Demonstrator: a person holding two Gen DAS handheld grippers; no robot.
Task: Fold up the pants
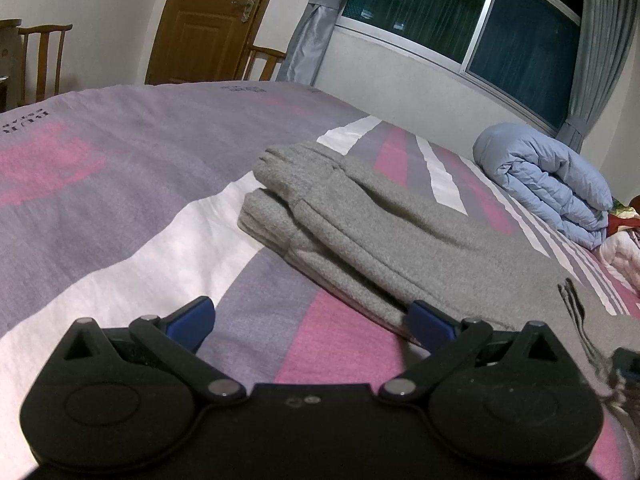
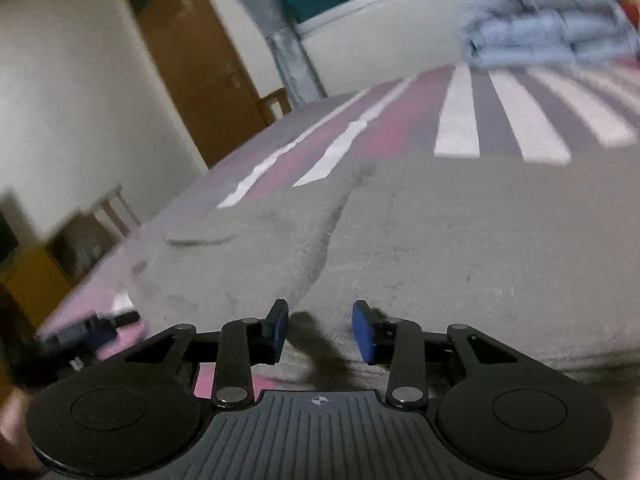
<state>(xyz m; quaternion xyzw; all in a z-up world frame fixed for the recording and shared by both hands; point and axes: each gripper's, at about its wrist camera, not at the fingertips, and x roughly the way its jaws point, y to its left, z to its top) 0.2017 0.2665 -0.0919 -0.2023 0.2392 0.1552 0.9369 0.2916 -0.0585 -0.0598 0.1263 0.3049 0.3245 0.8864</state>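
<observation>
Your left gripper (image 1: 312, 320) hangs released, lower centre; your right gripper (image 2: 320, 330), tilted down, gapes over the pants (image 2: 440, 240).

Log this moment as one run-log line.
task: fold pants | pants: grey, partly folded on bed | left claw: open, empty | right claw: open over pants

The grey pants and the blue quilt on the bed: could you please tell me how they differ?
The grey pants are matte fleece, lying low and spread across the bed; the blue quilt is smooth, puffy, and rolled into a thick bundle. The pants lie nearer the left gripper; the quilt sits beneath the window. Both rest on the striped cover.
</observation>
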